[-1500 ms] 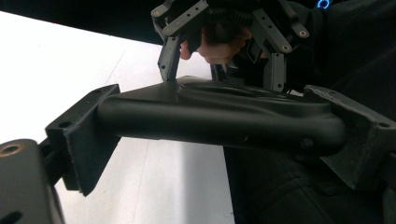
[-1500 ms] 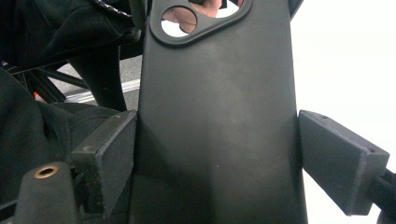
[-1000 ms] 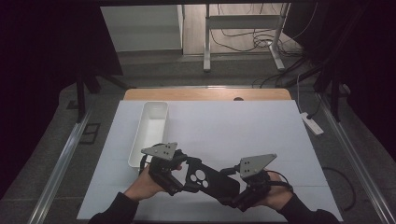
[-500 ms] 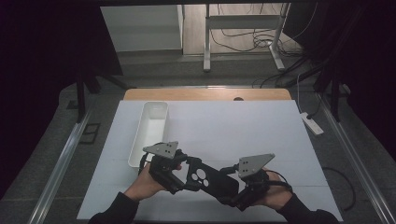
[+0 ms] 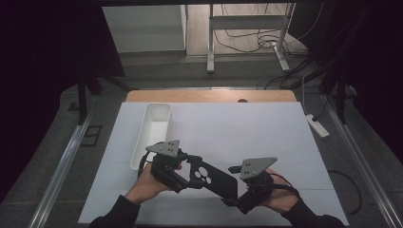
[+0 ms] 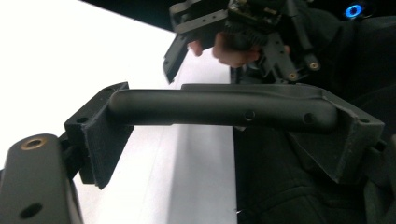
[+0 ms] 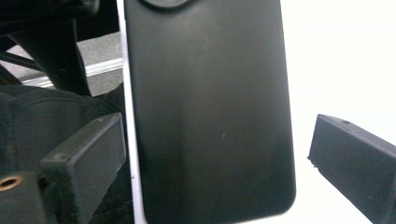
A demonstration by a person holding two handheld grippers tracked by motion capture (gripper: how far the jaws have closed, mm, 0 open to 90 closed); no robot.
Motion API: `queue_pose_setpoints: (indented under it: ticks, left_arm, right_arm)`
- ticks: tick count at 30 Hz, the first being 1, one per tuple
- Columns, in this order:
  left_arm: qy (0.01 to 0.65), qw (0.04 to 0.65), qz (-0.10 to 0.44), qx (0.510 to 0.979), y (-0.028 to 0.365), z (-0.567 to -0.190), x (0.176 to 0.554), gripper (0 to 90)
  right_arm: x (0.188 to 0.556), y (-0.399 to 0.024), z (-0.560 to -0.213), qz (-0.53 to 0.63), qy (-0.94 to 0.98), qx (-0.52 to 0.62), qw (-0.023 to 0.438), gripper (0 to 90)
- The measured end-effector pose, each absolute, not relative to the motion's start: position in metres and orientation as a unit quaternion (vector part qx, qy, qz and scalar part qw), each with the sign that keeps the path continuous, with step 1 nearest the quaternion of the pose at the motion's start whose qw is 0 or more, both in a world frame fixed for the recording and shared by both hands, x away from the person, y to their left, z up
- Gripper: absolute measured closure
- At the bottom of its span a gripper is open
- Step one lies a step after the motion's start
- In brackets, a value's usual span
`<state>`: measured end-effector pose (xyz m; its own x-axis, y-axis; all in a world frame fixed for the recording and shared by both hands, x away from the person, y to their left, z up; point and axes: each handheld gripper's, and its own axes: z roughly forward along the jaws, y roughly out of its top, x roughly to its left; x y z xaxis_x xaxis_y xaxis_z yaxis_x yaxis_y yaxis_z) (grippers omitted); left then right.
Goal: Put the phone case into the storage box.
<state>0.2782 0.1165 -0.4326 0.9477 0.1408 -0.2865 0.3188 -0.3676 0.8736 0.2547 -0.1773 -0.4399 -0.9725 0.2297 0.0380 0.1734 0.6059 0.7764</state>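
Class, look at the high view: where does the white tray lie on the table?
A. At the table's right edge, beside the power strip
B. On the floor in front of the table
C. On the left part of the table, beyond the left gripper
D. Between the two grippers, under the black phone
C: the white tray lies lengthwise on the left part of the table, farther from the person than the left gripper.

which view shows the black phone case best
The high view: the whole phone case with its camera holes, spanning both grippers. The right gripper view shows its plain lower back; the left gripper view shows one edge, clamped.
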Motion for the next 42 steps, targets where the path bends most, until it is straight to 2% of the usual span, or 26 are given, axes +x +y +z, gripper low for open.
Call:
queue_pose_setpoints:
  ticks: [11, 21, 42]
  left_arm:
    - [0.183, 0.533, -0.052, 0.825, 0.121, -0.425, 0.284, 15.7]
    - [0.235, 0.514, -0.029, 0.824, 0.121, -0.421, 0.287, 15.6]
    - [0.302, 0.489, -0.031, 0.818, 0.108, -0.417, 0.271, 15.4]
  right_arm:
    - [0.259, -0.185, -0.437, 0.416, 0.892, 0.162, 0.073, 0.0]
    - [0.258, -0.183, -0.441, 0.415, 0.886, 0.190, 0.084, 0.0]
    - [0.254, -0.163, -0.459, 0.378, 0.889, 0.234, 0.114, 0.0]
